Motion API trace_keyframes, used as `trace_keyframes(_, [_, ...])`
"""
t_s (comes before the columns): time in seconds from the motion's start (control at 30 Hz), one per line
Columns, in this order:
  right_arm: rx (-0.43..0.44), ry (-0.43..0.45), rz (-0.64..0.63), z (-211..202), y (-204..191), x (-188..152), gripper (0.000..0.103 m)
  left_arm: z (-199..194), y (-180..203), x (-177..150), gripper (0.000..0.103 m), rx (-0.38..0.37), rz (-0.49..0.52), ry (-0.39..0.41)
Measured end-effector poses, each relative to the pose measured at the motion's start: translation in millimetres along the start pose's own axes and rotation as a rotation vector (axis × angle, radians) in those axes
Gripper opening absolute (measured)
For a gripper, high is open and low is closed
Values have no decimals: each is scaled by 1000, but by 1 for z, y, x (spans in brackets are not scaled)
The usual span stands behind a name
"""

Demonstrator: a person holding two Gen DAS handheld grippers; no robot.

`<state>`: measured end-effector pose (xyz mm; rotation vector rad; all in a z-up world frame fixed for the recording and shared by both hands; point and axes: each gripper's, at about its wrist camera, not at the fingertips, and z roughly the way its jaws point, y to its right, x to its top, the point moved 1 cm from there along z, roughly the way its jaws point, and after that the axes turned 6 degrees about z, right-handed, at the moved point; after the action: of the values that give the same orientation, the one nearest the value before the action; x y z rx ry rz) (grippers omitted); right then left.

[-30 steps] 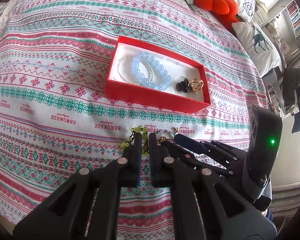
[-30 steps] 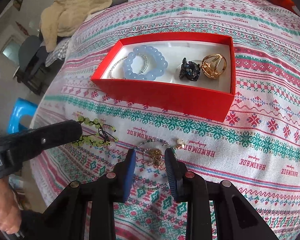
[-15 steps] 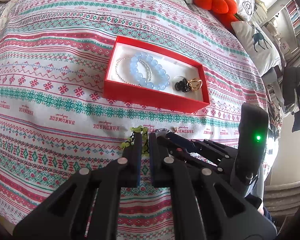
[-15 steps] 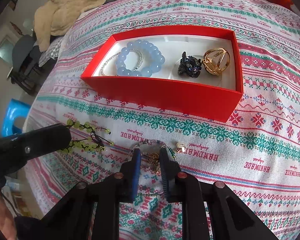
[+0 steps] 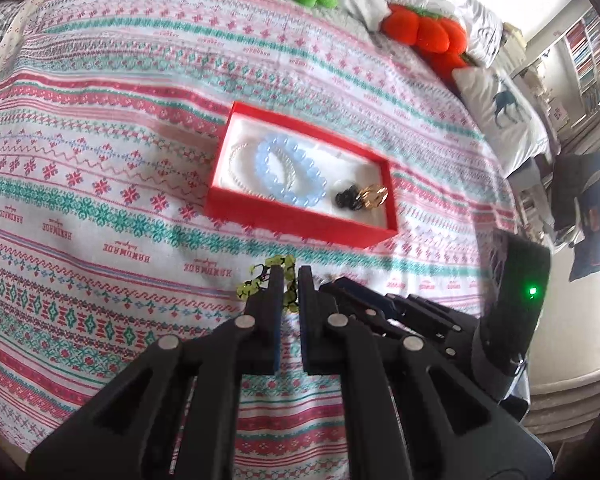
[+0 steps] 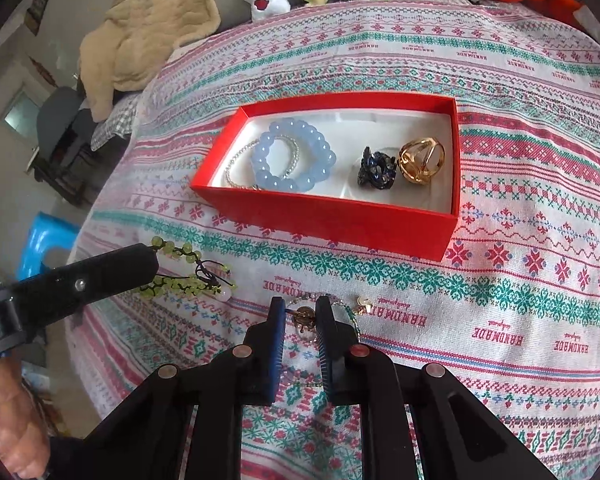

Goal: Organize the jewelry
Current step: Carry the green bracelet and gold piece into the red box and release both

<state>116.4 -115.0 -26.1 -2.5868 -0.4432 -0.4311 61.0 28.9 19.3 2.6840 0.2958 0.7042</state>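
both grippers pinching loose bracelets off the bed, box ahead

left gripper (image 5: 289, 280) jaws grip the green bead bracelet (image 6: 180, 280); right gripper (image 6: 300, 312) jaws just closed on the thin chain bracelet (image 6: 340, 308) (charm between them). next, probably: lift, carry forward into the red box (image 6: 324, 216).

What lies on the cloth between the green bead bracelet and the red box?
Nothing: in the right wrist view, only bare patterned bedspread separates the green bead bracelet from the red box.

On patterned bedspread (image 6: 540, 128): open red cardboard box (image 6: 332, 220) holding blue bead bracelet (image 6: 296, 156) left, gold ring (image 6: 422, 158) right; green bead bracelet (image 6: 188, 276) in front.
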Motion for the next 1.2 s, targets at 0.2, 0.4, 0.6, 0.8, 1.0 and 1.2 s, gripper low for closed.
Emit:
trace_keyframes(0.2, [34, 42, 26, -15, 5, 8, 15, -23, 14, 7, 8, -48, 21, 95])
trace_keyframes(0.4, [51, 86, 68, -28, 18, 18, 15, -25, 20, 17, 8, -82, 4, 128])
trace_keyframes(0.6, [69, 124, 104, -38, 27, 25, 15, -24, 20, 28, 8, -107, -22, 169])
trace_keyframes(0.8, [84, 154, 117, -41, 30, 31, 15, -20, 17, 38, 8, -123, -46, 205])
trace_keyframes(1.0, [91, 185, 138, -36, 31, 39, 15, -2, 11, 47, 8, -101, -80, 195])
trace_keyframes(1.2, [92, 191, 147, -24, 28, 45, 15, 16, 8, 53, 8, -89, -91, 177])
